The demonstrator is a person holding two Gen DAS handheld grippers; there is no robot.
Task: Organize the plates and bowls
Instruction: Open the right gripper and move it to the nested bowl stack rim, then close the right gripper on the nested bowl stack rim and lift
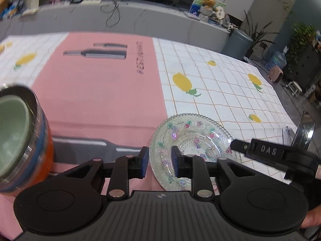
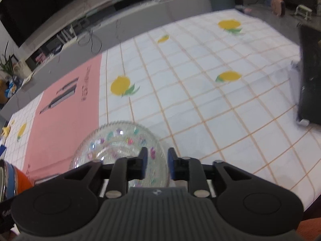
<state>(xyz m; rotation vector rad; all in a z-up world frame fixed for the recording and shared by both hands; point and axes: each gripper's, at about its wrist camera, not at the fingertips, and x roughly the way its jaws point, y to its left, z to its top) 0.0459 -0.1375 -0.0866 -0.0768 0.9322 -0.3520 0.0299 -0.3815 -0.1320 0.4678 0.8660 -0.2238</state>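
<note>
A clear glass plate (image 1: 192,138) with coloured flower dots lies on the table where the pink mat meets the chequered cloth. My left gripper (image 1: 159,161) is open, its blue pads standing either side of the plate's left rim with a gap showing. My right gripper (image 2: 157,160) is open too and straddles the right rim of the same plate (image 2: 118,144). One of its black fingers (image 1: 260,152) shows in the left wrist view beside the plate. A stack of bowls (image 1: 18,136), green inside metal, blue and orange ones, stands at the left.
A pink mat (image 1: 100,92) covers the middle of the white lemon-print tablecloth (image 2: 200,92). A dark boxy object (image 2: 309,76) stands at the table's right edge. The bowl stack's orange side (image 2: 22,178) shows at the lower left. A grey counter (image 1: 140,20) runs behind the table.
</note>
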